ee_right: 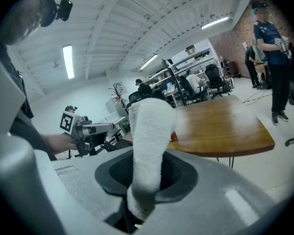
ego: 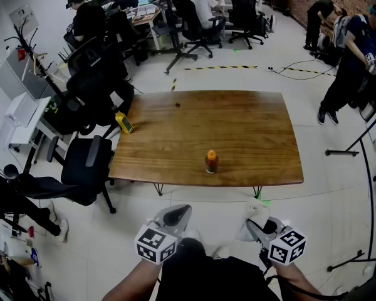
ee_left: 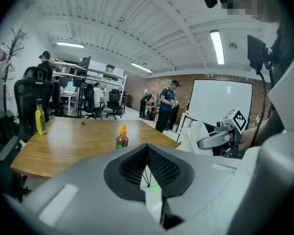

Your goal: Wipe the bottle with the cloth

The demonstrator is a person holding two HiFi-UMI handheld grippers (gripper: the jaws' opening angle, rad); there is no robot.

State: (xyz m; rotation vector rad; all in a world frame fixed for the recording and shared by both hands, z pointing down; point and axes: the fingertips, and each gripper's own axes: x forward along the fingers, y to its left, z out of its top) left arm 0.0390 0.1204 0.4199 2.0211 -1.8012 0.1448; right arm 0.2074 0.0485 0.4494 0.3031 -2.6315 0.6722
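Held before us, short of the table — our left gripper clenched empty, right gripper clamping the white cloth; bottle stands untouched.

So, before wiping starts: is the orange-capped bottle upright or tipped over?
Upright. The bottle stands on its base near the front edge of the table, orange cap pointing up, in the head and left gripper views.

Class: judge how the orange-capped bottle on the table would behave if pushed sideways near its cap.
The bottle stands upright on a narrow base, so a high push would probably tip it. On the smooth wooden table, a low push likely slides it. Tipped, its round body may roll.
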